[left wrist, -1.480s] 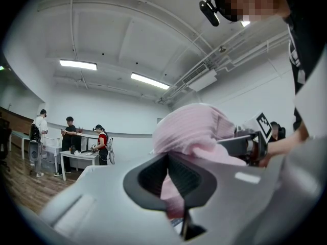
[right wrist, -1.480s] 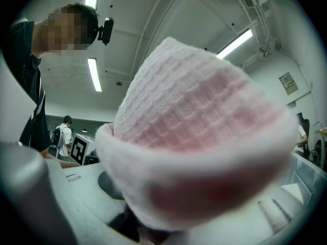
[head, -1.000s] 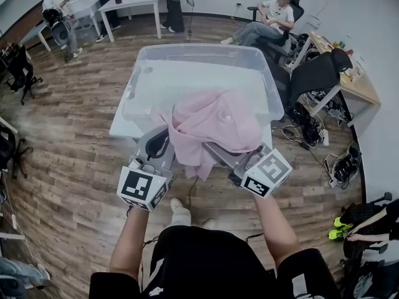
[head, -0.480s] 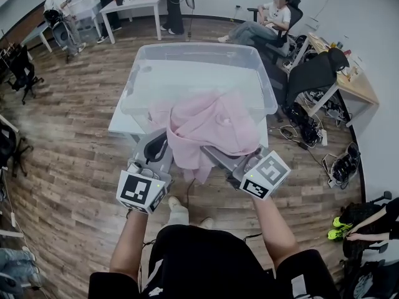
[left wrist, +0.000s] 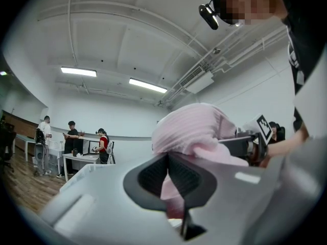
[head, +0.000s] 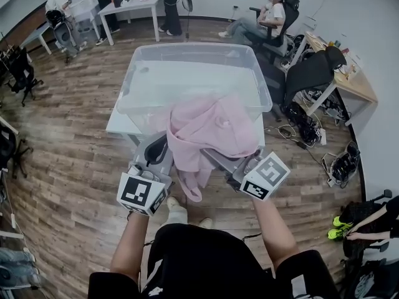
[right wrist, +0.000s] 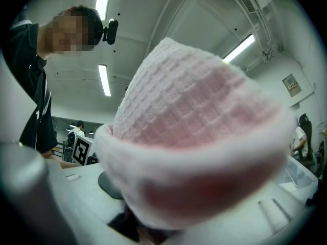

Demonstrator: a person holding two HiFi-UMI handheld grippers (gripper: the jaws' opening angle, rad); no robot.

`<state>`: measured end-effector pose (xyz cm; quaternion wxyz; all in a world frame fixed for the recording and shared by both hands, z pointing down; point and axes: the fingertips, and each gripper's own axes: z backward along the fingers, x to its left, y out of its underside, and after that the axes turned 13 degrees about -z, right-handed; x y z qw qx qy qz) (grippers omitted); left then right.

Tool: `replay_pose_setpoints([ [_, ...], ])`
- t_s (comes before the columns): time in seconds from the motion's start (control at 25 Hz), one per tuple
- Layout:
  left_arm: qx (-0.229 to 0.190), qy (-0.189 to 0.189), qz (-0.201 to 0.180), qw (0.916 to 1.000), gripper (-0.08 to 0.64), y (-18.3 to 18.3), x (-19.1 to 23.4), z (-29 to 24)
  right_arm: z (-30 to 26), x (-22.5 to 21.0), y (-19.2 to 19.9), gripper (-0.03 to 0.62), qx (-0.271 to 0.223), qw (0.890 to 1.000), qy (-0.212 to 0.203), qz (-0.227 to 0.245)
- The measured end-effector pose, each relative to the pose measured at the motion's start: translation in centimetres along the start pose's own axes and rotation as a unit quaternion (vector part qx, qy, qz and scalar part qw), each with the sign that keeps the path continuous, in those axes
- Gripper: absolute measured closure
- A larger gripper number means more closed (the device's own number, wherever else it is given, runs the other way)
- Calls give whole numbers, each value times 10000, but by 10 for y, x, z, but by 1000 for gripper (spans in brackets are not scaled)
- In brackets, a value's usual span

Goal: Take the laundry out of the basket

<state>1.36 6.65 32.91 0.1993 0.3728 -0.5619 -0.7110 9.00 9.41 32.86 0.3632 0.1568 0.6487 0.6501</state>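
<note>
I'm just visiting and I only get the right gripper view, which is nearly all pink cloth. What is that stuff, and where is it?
Observer: It's a pink garment, held up over the near rim of a clear plastic bin.
Operator: Is anything else holding it?
Observer: Yes, the left gripper is shut on a fold of it.
Operator: Are there more clothes in the bin?
Observer: None that the head view shows; the bin's floor looks bare.
</note>
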Motion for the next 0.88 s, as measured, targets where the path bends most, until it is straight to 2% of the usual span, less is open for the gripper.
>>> replay_pose_setpoints([
  [0.88,-154,-55,25,9999,552,-8,-8,4,8,4,0,325,-71,9999,-65,-53],
])
